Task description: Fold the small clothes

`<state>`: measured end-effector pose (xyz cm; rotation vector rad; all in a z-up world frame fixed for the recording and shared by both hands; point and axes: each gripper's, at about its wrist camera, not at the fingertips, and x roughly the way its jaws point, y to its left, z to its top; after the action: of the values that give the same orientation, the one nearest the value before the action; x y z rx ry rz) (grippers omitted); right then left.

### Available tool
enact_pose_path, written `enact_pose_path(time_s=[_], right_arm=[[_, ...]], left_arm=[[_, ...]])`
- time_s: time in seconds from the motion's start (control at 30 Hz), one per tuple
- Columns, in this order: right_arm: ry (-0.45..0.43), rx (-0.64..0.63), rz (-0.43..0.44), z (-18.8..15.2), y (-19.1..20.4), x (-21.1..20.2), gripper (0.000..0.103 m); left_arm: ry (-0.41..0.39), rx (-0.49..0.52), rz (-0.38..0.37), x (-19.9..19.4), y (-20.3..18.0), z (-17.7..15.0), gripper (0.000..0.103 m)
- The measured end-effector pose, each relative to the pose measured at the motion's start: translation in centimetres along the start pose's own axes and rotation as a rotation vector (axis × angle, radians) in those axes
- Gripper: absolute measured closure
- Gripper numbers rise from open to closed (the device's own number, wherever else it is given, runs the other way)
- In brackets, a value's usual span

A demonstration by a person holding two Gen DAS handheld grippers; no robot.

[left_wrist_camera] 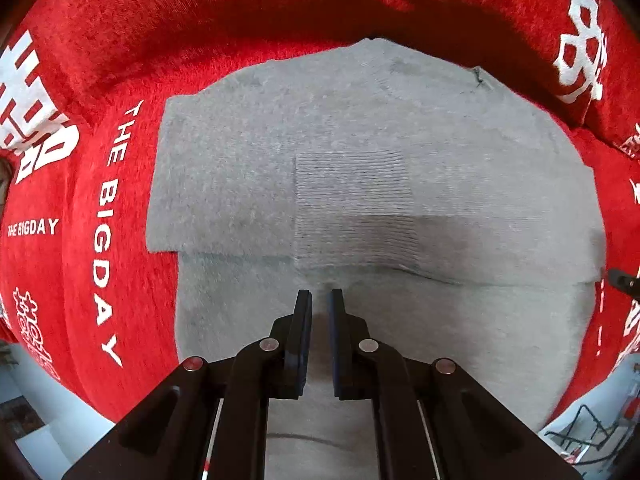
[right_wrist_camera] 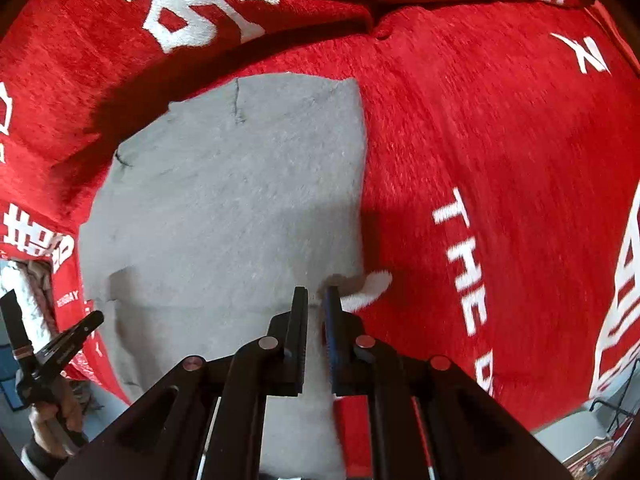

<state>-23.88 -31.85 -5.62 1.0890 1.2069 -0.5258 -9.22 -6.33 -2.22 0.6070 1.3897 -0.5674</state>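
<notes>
A small grey knit garment (left_wrist_camera: 360, 184) lies flat on a red cloth, partly folded, with a ribbed patch in its middle and a fold edge running across just ahead of my left gripper (left_wrist_camera: 319, 300). The left jaws stand a narrow gap apart over the grey fabric, holding nothing that I can see. In the right wrist view the same garment (right_wrist_camera: 240, 200) fills the left half. My right gripper (right_wrist_camera: 316, 300) sits at the garment's right edge, jaws nearly closed, with a light grey corner of fabric (right_wrist_camera: 372, 286) sticking out beside them.
The red plush cloth (left_wrist_camera: 100, 80) with white lettering covers the whole surface and bunches into folds at the back (right_wrist_camera: 280, 20). The left gripper and the hand holding it show at the lower left of the right wrist view (right_wrist_camera: 48, 360). Floor and a wire rack show at the corners.
</notes>
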Motion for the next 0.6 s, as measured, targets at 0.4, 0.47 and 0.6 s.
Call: enact_pose_path(time_s=[0.4,0.47,0.6], right_arm=[[0.049,-0.034,0.046,-2.1,2.4,0.6,0.093],[0.053,-0.043,0.057,-2.2,2.6,0.6,0.093],[0.073,-0.048,0.068,-2.2,2.8,1.2,0.091]], left_arm=[[-0.020,-0.053,0.041,-2.3,-0.4,0.3,0.007],[-0.049,-0.047,0.050,-2.7,-0.4,0.3,0.006],[-0.020,-0.032,0.078,-1.9,-0.8,0.1,0.006]])
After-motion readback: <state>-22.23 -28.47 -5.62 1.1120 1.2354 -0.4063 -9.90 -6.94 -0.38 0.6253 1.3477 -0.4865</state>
